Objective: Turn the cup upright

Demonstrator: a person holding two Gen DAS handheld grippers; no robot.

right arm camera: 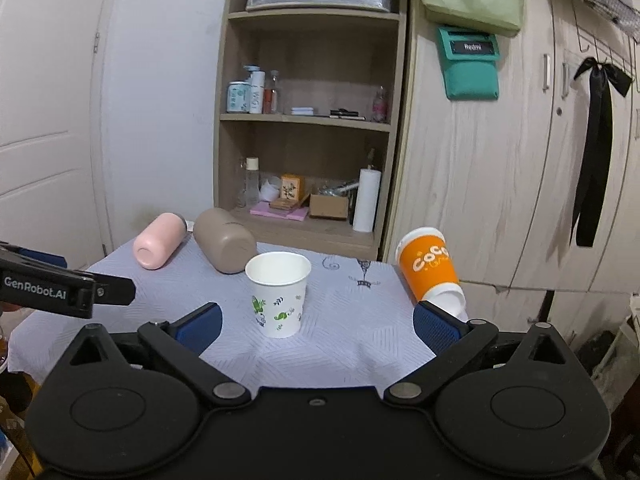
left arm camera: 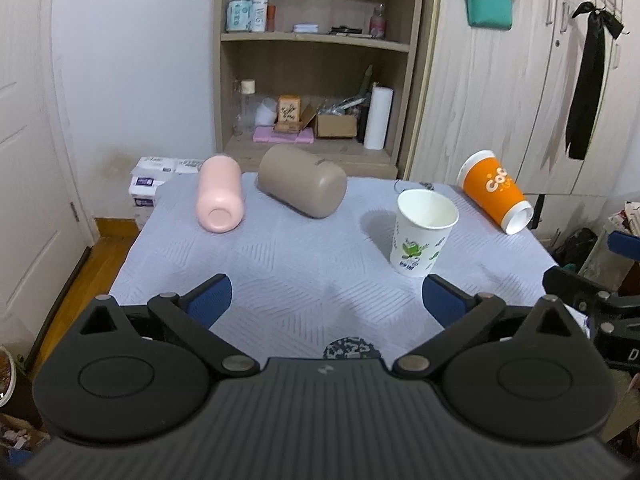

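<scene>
Both the left gripper [left arm camera: 326, 300] and right gripper [right arm camera: 316, 326] are held with jaws spread wide, nothing gripped or touched. The white cup [left arm camera: 424, 232] is seen upright on the table [left arm camera: 280, 264]; the orange cup [left arm camera: 494, 194] lies on its side at the table's right edge.

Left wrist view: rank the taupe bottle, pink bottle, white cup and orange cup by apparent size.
1. taupe bottle
2. pink bottle
3-4. orange cup and white cup: look alike; white stands nearer, so unranked.

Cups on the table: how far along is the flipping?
Done: white paper cup stands upright. In hand: nothing; left gripper and right gripper are open. Left: orange cup, pink tumbler and taupe tumbler lie on their sides.
</scene>
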